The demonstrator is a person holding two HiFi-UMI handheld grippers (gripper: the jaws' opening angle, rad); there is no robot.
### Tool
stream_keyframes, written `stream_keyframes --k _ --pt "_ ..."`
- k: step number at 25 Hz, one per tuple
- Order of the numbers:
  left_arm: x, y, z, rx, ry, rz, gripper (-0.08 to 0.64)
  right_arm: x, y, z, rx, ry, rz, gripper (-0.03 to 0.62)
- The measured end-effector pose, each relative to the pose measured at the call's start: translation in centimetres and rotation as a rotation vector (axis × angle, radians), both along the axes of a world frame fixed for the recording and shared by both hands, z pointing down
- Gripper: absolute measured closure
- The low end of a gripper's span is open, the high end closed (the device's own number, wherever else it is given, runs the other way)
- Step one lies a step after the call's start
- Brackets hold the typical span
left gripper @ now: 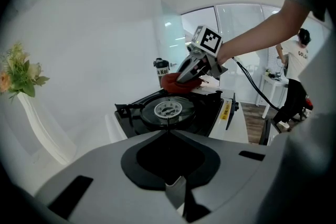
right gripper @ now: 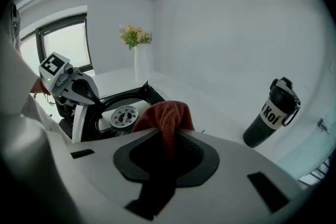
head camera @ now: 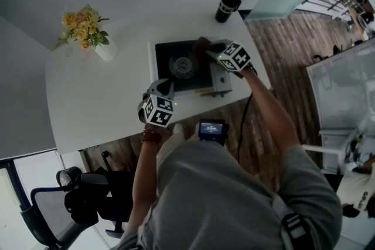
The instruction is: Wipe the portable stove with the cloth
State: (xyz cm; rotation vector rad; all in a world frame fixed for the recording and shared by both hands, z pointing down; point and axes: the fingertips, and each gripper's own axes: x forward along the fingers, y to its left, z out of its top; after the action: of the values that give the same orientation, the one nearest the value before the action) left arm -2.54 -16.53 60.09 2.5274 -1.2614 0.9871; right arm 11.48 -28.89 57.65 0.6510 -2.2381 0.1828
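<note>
The portable stove [head camera: 186,66] is black with a round burner [left gripper: 168,109] and sits on the white table [head camera: 88,96]. My right gripper [head camera: 210,48] is over the stove's far right corner, shut on a red cloth [right gripper: 164,114] that bunches up between its jaws. The left gripper view shows the cloth [left gripper: 175,84] resting on the stove's far edge under the right gripper [left gripper: 190,72]. My left gripper [head camera: 166,88] is at the stove's near left corner. Its jaws are shut with nothing visible between them [left gripper: 168,131]. In the right gripper view the left gripper [right gripper: 71,89] is beside the burner [right gripper: 124,115].
A black bottle [head camera: 227,6] stands at the table's far right, beyond the stove [right gripper: 273,112]. A white vase of yellow flowers [head camera: 88,32] stands at the far left. A black office chair [head camera: 76,196] is near the table's front edge. A person [left gripper: 296,60] stands in the background.
</note>
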Motion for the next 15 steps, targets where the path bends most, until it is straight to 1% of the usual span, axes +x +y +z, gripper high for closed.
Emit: stream_keyframes --k 8,15 --pt "0.0 0.0 0.1 -0.002 0.005 0.002 0.522 -0.8 -0.6 1.2 -0.086 0.048 -0.022 0.525" --pt "0.1 0.0 0.0 -0.011 0.011 0.007 0.522 -1.0 0.8 1.5 -0.060 0.110 -0.079 0.526"
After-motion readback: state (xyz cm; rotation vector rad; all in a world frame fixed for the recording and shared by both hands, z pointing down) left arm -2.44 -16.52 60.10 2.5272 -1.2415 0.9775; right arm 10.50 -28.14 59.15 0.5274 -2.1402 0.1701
